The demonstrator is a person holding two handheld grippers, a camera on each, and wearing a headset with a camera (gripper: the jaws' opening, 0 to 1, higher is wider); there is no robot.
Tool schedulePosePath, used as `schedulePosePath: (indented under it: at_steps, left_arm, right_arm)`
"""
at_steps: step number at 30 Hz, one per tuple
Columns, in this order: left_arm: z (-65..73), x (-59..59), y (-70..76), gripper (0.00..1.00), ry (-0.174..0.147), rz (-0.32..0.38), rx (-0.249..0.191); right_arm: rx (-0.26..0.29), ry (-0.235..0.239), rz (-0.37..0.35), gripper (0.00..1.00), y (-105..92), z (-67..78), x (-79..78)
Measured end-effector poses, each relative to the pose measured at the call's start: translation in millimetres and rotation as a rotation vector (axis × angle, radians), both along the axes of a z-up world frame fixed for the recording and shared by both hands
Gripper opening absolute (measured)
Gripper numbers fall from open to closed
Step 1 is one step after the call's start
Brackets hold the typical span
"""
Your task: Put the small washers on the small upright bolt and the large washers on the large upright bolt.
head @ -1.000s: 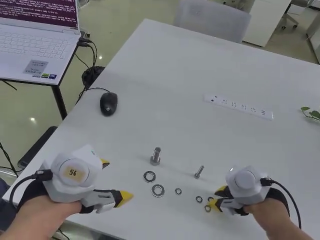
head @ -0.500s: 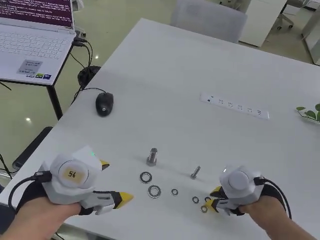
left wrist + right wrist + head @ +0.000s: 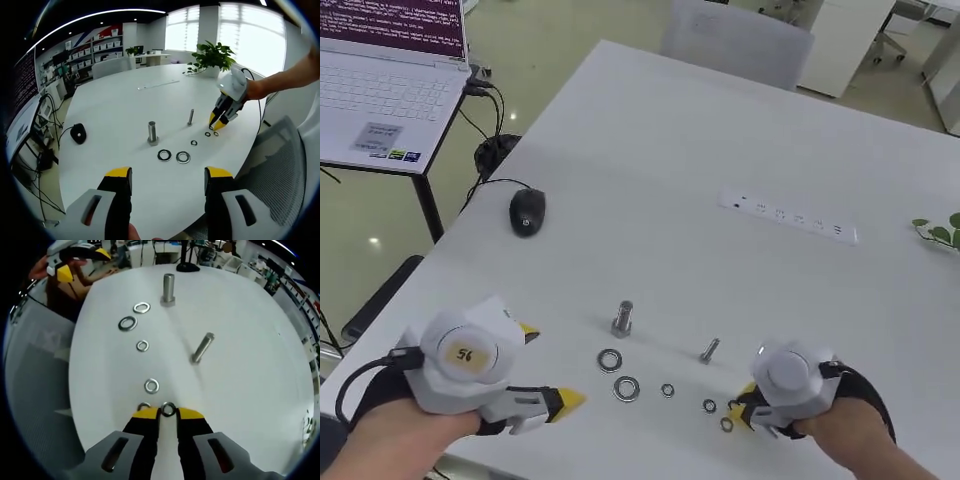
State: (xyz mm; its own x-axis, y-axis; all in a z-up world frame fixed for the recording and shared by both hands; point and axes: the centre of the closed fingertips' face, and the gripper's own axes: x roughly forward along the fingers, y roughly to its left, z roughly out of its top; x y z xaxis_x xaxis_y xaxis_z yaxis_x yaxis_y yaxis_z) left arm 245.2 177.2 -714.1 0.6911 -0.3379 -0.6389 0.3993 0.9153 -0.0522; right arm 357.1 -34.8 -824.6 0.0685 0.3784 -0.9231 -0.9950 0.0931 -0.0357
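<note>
The large upright bolt [image 3: 622,318] and the small upright bolt [image 3: 709,350] stand near the white table's front edge. Two large washers [image 3: 610,359] [image 3: 627,388] lie flat in front of the large bolt. Small washers [image 3: 667,390] [image 3: 709,405] lie in a row to their right. My right gripper [image 3: 168,415] rests low on the table, its jaws closed to a narrow gap with a small washer [image 3: 168,407] pinched between the tips. Another small washer [image 3: 151,385] lies just ahead of it. My left gripper [image 3: 169,175] hovers wide open and holds nothing, short of the large washers [image 3: 164,155].
A black mouse [image 3: 526,212] and its cable sit at the table's left edge. A white power strip [image 3: 788,216] lies further back. A laptop [image 3: 380,80] stands on a side table to the left, and a grey chair [image 3: 735,40] at the far end.
The right gripper has crept slightly toward the small washers and lower. The left gripper has hardly moved. The head camera has shifted a little.
</note>
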Motion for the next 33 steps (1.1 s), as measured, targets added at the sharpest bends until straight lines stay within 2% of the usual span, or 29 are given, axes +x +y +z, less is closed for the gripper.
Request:
schedulePosePath:
  at_steps: [4, 7, 11, 15, 20, 26, 29, 30, 33]
  left_arm:
    - [0.8, 1.9, -2.4, 0.58, -0.004, -0.003, -0.002]
    - [1.7, 3.3, -3.9, 0.58, -0.008, -0.005, -0.002]
    - [2.6, 3.4, -4.7, 0.58, -0.01, -0.006, -0.001]
    - [1.7, 1.5, -1.4, 0.58, -0.007, 0.0, 0.0]
    - [0.6, -1.2, 3.1, 0.58, -0.002, 0.011, 0.0]
    - [0.0, -1.5, 4.2, 0.58, -0.001, 0.015, -0.002]
    - [0.2, -1.6, 3.0, 0.58, -0.001, 0.014, -0.002]
    - [0.2, -1.6, 2.6, 0.58, -0.001, 0.013, -0.002]
    - [0.0, -1.6, 2.3, 0.58, -0.001, 0.013, -0.004]
  right_arm:
    - [-0.006, -0.004, -0.008, 0.14, -0.1, 0.0, 0.2]
    - [0.038, 0.013, -0.075, 0.14, -0.5, 0.2, 1.4]
    - [0.069, 0.021, -0.114, 0.13, -1.3, 0.8, 2.1]
    - [0.072, 0.01, -0.105, 0.13, 0.2, 1.3, 2.1]
    - [0.109, 0.015, -0.144, 0.13, 4.5, 5.9, 5.2]
    - [0.106, 0.015, -0.142, 0.13, 4.1, 4.9, 7.6]
    - [0.074, 0.026, -0.108, 0.14, 0.6, 0.1, 4.0]
    - [0.088, 0.019, -0.101, 0.14, 3.3, 1.4, 5.3]
    - [0.072, 0.032, -0.068, 0.14, 2.4, 0.9, 5.0]
